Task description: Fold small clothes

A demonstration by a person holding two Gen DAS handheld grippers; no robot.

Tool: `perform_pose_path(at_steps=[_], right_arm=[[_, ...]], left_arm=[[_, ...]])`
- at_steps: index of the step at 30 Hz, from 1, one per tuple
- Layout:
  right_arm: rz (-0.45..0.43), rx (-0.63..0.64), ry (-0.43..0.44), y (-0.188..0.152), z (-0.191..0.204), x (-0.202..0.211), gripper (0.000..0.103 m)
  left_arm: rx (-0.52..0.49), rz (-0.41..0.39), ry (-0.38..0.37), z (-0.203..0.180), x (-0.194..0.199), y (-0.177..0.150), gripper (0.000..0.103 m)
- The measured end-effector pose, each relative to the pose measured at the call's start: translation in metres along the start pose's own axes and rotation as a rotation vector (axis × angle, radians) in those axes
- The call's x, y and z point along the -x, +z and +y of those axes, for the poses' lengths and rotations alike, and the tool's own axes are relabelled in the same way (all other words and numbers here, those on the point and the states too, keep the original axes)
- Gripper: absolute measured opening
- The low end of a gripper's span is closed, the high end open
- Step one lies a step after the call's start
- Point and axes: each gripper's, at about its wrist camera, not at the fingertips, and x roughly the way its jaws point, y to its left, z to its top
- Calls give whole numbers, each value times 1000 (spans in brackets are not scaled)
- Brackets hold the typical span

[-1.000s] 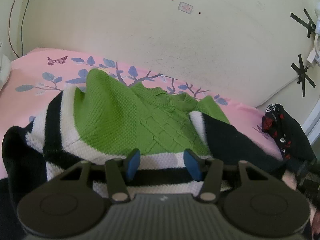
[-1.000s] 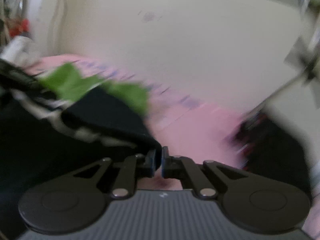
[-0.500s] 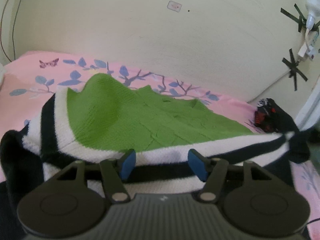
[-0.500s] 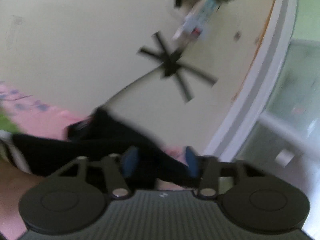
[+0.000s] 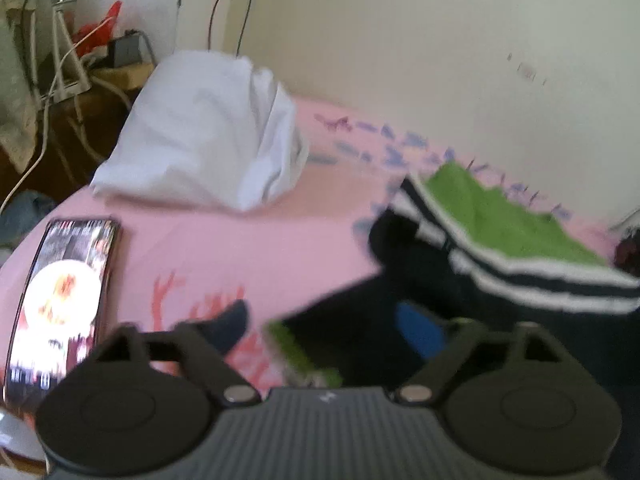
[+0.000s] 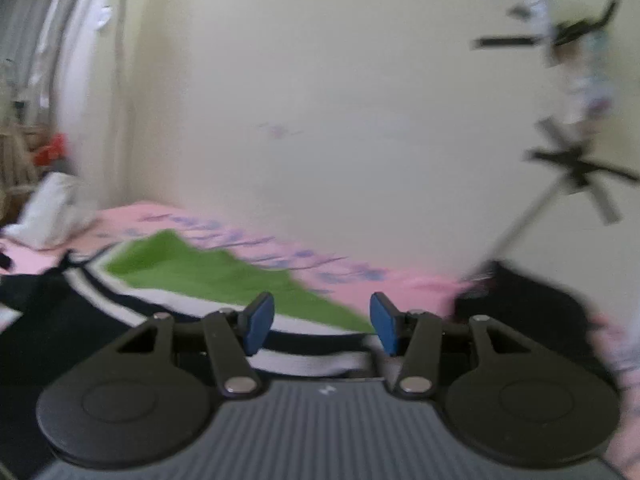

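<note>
Right wrist view, fingers spread above sweater, left fingers likewise spread.

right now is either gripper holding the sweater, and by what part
Neither holds anything. The right gripper is open above the sweater hem; the left gripper is open over its black sleeve.

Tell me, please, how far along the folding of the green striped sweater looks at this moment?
Early to midway, it seems. Done: the sweater lies spread on the pink bed sheet, apparently with one side turned in, though blur hides detail. In hand: nothing; the right gripper is open over the hem, and the left gripper is open beside a black sleeve. Left: folding that sleeve and the body.
</note>
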Motion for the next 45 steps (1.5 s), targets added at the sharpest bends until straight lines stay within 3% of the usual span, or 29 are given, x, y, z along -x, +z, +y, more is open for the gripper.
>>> perform_pose_path(at_steps=[1,2,3,4,5,6,8,10,12,14,16,19,24,29,31,32,33,34,38,40,42,45], right_arm=[[18,-7,45,-1,12,-10,43],[27,-9,79,-1,21,-19,43],[37,-9,111,-3,32,-25,43],[48,-4,138,-6,47,-29,43],[56,5,159,-9,59,-32,43],[61,19,185,-11,67,-37,43],[76,33,216,-17,76,-42,43],[107,19,233,-24,82,-47,43],[162,-22,239,-29,75,-58,41],[157,-91,253,-29,60,-61,44],[176,-177,273,-31,47,-65,44],[193,-267,284,-35,35,-68,44],[176,-308,302,-35,30,-66,46],[146,-310,318,-35,28,-62,47],[140,-320,320,-35,25,-61,47],[138,-327,319,-35,25,-59,47],[134,-337,321,-35,24,-58,47],[130,-349,326,-35,21,-58,48],[130,-389,350,-36,15,-58,48],[138,-395,360,-36,15,-59,48],[140,-395,367,-36,15,-58,48],[127,-412,366,-34,13,-54,48]], left_arm=[[-3,14,17,-2,-2,-5,88],[7,30,16,-3,-5,-9,80],[27,47,0,-3,-8,-12,65],[13,17,39,-8,-6,-14,48],[-19,15,73,-13,-7,-15,20],[-16,13,57,-13,-7,-13,14],[12,-24,70,-4,0,0,13],[13,-140,213,8,16,30,12],[62,-268,348,32,40,67,12],[143,-338,404,58,61,105,12],[183,-317,320,69,65,133,12],[127,-293,300,48,65,157,12],[-1,-230,14,-35,64,167,13],[-161,-167,-257,-154,53,167,15],[-206,-104,-359,-200,39,163,33],[-232,-67,-403,-219,32,161,57],[-256,-46,-434,-235,25,157,65],[-276,-44,-446,-244,20,154,65],[-280,-52,-337,-242,-9,150,63],[-279,-60,-216,-231,-29,149,66],[-282,-33,-101,-213,-60,144,81],[-265,19,44,-177,-109,137,82]])
